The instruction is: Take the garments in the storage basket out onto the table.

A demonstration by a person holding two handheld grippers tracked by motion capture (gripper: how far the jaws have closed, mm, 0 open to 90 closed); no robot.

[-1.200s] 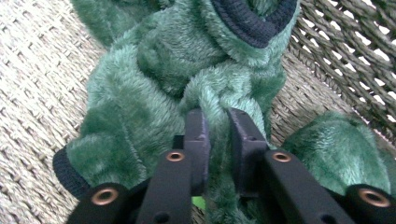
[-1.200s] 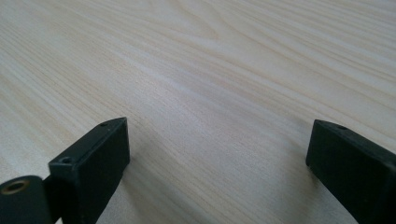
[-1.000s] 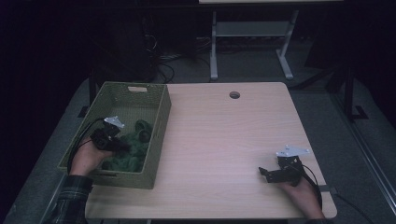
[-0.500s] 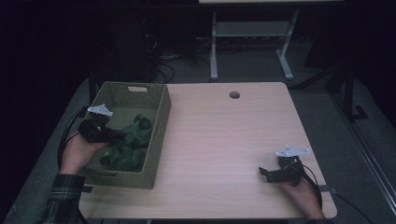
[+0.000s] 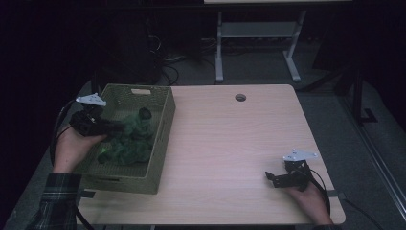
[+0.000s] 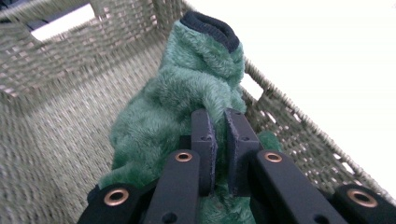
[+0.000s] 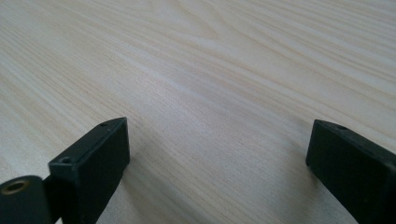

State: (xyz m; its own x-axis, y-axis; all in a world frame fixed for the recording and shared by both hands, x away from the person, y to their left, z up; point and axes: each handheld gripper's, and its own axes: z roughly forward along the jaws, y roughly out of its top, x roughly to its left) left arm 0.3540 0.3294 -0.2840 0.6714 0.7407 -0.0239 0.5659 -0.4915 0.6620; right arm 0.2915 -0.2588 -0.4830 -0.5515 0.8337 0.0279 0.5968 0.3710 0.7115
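L gripper clamps green fleece over basket.

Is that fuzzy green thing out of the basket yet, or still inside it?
Still inside. The green plush cloth, pinched by the left gripper, has the basket walls around it.

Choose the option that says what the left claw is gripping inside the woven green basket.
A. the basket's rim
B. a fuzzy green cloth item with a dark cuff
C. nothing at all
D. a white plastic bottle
B: in the left gripper view, the left claw has its jaws pinched shut on the fuzzy green cloth item with a dark cuff inside the woven green basket.
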